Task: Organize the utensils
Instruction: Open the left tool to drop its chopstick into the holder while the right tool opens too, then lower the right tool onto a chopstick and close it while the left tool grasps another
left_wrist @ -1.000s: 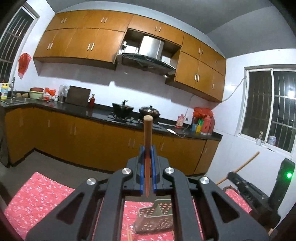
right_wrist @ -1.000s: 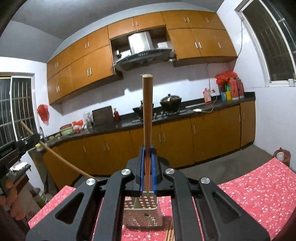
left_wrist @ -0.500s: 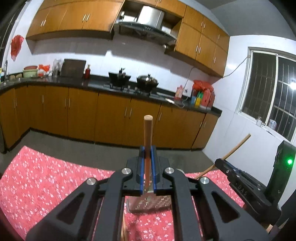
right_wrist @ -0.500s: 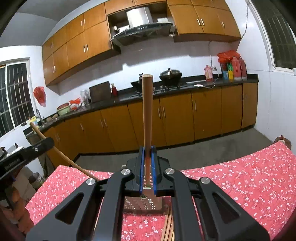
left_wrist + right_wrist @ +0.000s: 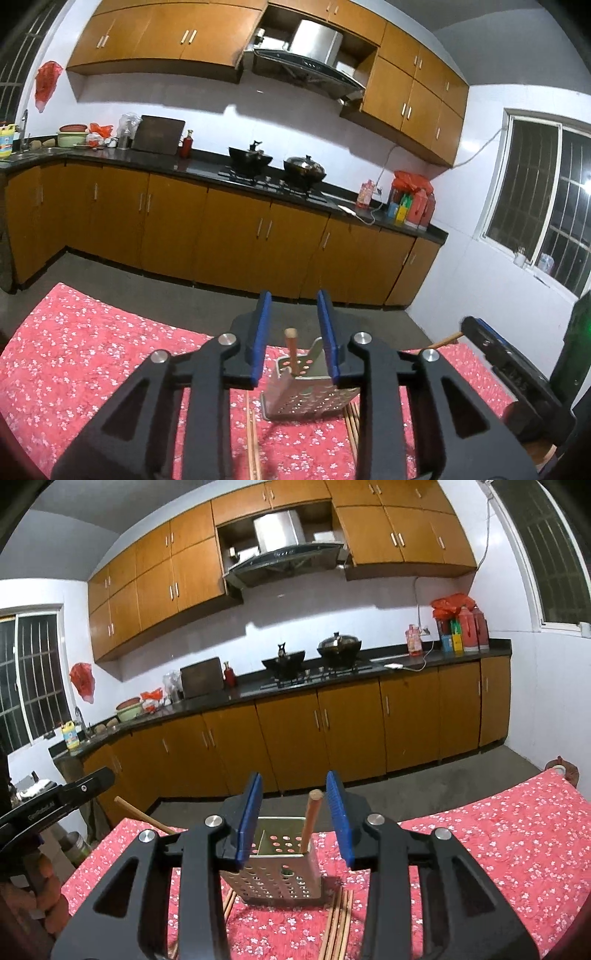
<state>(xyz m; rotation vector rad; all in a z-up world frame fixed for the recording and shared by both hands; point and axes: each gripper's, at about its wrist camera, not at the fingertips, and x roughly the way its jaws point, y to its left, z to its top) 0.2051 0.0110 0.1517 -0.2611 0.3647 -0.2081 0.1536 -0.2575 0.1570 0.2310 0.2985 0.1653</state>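
A: What's hard to make out?

B: The loose chopsticks (image 5: pixel 338 923) on the red cloth (image 5: pixel 498 834). Black gripper frames cut them off, so there's no sure count: a bundle right of the holder (image 5: pixel 280 864), a few more to its left.

A: And inside the holder?

B: In the right view, one stick (image 5: pixel 309 821) stands in the right compartment, leaning slightly. The left view also shows one stick (image 5: pixel 291 350) upright there; whether it's the same one, I can't tell.

A: The holder itself?

B: One perforated metal box, divided, standing on the cloth.

A: The grippers?

B: The left gripper (image 5: pixel 293 334) and right gripper (image 5: pixel 293 816) have both just been opening. Blue pads stand apart either side of a stick, not touching it.
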